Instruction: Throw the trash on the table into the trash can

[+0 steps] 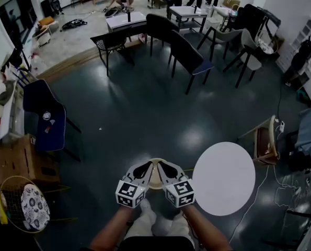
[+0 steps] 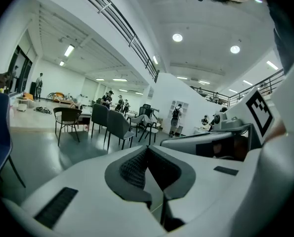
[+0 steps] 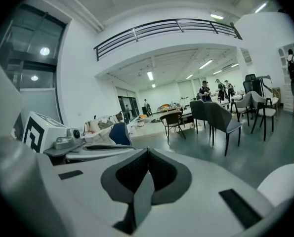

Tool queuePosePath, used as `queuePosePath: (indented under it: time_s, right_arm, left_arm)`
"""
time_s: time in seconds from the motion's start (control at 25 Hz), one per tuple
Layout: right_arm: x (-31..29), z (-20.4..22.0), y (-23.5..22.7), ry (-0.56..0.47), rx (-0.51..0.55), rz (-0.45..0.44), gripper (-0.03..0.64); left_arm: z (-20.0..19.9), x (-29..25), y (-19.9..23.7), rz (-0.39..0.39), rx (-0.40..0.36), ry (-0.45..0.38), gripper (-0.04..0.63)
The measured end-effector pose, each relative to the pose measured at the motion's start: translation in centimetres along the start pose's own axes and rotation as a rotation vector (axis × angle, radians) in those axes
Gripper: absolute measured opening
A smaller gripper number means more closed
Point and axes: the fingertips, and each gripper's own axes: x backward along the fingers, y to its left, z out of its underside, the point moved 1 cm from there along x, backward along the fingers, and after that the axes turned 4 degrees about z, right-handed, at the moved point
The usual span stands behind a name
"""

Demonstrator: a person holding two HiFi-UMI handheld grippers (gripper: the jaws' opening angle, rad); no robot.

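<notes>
We hold both grippers side by side, close in front of the body, with bare forearms (image 1: pixel 113 229) reaching in from the bottom of the head view. The left gripper (image 1: pixel 144 167) and right gripper (image 1: pixel 166 167) point away from us and lean toward each other, tips nearly meeting, marker cubes (image 1: pixel 130 193) nearest us. Both are clenched on nothing: each gripper view shows its ribbed pads (image 2: pixel 132 169) pressed together. The round white worktop (image 1: pixel 223 179) stands just right of the right gripper on the dark floor (image 1: pixel 145 103). Where the trash lies, and which way it points, we cannot tell. A wire basket (image 1: pixel 9 205) sits at far left beside a cardboard box (image 1: pixel 19 161). The gripper views look out across the hall toward chairs (image 1: pixel 189 56), and each shows the other gripper alongside. Only the head view shows the worktop's whole top.
</notes>
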Motion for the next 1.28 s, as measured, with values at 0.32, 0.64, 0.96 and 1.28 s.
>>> queuePosePath:
  time_s: [0.32,0.64,0.96,1.28]
  right_arm:
    - [0.8,-6.7,3.4,-0.089,0.068,-0.017,0.018]
    - [2.0,-10.5,5.2,-0.164,0.119,-0.014,0.018]
    - [3.5,-12.7,5.2,-0.2,0.148,-0.02,0.018]
    - [9.0,-13.8,3.4,-0.242,0.152,0.003,0.018]
  left_arm:
    - [-7.1,3.0,-1.1,0.016,-0.102,-0.083,0.015]
    - [-10.9,4.9,-1.2,0.006,-0.15,-0.131,0.015]
    - [-13.3,5.5,-2.1,-0.022,-0.174,-0.188,0.015]
    - [-14.8,5.6,-7.3,-0.007,-0.195,-0.219,0.015]
